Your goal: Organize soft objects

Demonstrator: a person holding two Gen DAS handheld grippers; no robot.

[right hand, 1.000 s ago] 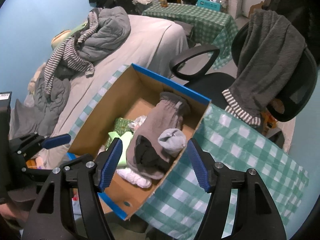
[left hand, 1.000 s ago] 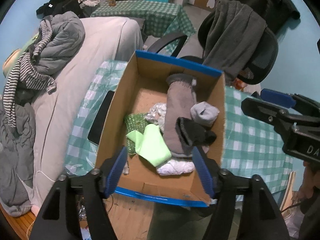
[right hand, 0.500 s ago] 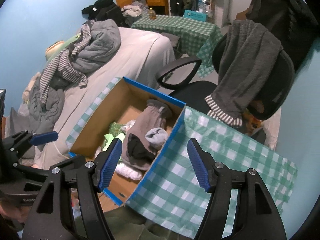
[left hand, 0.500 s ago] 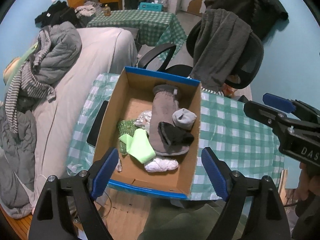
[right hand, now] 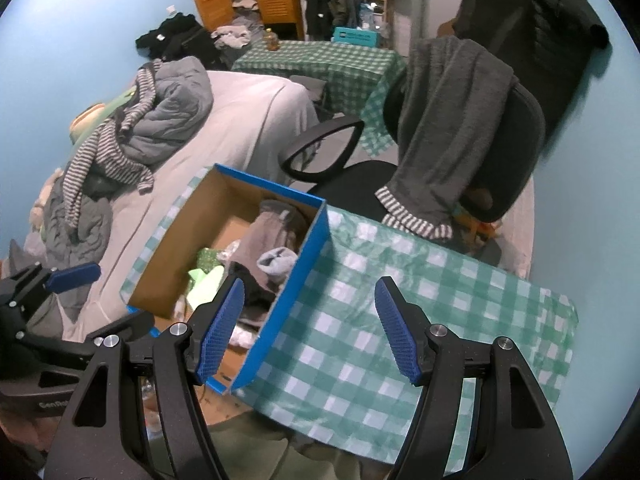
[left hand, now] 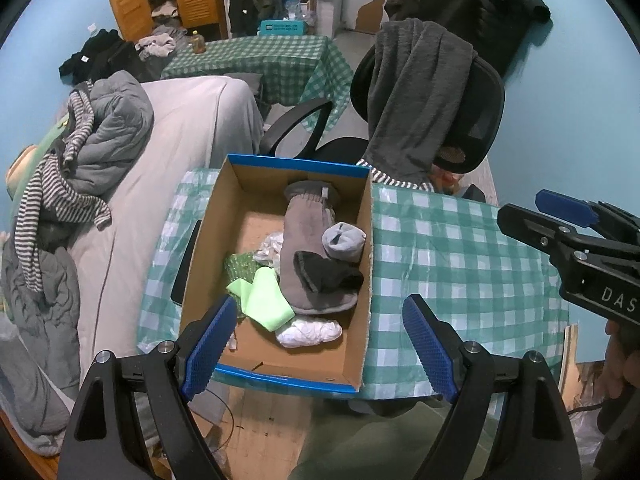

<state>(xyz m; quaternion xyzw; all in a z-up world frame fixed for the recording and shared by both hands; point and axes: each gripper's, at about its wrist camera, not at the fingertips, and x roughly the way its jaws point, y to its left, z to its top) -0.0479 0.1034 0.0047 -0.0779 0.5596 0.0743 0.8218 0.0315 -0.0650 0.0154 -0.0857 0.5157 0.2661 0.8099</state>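
Low in the frame, the left gripper and the right gripper hang with blue-padded jaws spread wide and empty, above the near edge of a green-checked plastic tablecloth. At centre, a blue-rimmed cardboard box holds the soft goods: a long grey mitten, a rolled pale-grey sock, a dark sock, a lime-green cloth and a white bundle, all likely light, limp and best pinched at a raised fold. Beyond stands a black mesh office chair draped with a grey fleece garment.
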